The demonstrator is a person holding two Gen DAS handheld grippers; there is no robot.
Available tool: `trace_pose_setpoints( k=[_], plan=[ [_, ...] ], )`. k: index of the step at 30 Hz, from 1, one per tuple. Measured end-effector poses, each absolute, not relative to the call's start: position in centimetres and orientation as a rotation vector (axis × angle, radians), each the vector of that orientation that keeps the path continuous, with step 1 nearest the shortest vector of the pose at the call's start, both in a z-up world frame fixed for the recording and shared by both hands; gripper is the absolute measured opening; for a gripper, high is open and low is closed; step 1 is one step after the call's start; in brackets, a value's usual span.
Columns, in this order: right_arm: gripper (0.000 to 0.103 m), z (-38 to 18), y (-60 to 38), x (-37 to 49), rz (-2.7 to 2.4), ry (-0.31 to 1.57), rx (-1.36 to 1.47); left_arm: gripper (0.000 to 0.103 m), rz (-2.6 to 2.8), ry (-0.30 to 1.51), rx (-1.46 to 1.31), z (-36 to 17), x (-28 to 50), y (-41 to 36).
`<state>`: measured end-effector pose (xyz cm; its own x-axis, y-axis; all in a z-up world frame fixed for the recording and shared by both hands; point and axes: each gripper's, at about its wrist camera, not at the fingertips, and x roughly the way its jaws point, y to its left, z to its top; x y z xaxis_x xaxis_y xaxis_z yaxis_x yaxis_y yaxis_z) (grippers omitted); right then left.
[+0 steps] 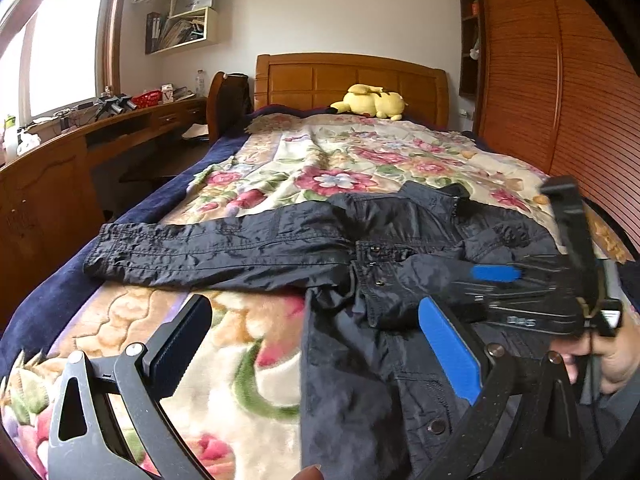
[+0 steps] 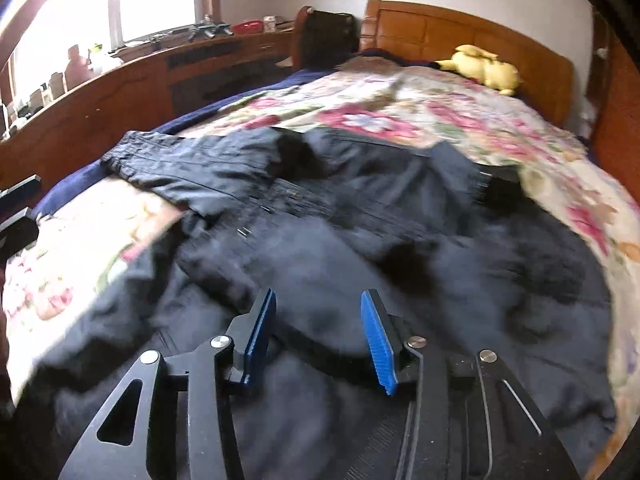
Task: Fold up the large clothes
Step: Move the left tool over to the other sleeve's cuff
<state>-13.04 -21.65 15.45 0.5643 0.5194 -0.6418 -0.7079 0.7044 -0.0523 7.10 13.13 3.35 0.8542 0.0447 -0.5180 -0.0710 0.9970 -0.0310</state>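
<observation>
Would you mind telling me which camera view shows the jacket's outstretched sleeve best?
The left wrist view: the sleeve lies sharp and full-length across the floral blanket, cuff included. The right wrist view shows it smaller, farther off and slightly blurred.

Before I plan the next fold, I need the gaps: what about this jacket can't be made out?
- Jacket: right sleeve, left wrist view, hidden behind the right hand-held gripper.
- Jacket hem, both views, cut off by the bottom edge and the left hand-held gripper.
- Jacket front, right wrist view: motion-blurred, folds unreadable.
</observation>
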Motion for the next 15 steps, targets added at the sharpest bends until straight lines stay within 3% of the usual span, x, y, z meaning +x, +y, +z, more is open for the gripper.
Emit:
trace_pose_setpoints(
  k=[6,15],
  plan=[
    [0.046,12.9,-15.3,-11.6,0.817,0.736,-0.323,0.103,0.087,0.546,-0.067,3.2,6.7,15.1],
    [0.046,11.2,-16.0,-11.3,0.876,0.822,-0.281,0.103,0.107,0.538,-0.078,3.1,6.5,15.7]
  ],
)
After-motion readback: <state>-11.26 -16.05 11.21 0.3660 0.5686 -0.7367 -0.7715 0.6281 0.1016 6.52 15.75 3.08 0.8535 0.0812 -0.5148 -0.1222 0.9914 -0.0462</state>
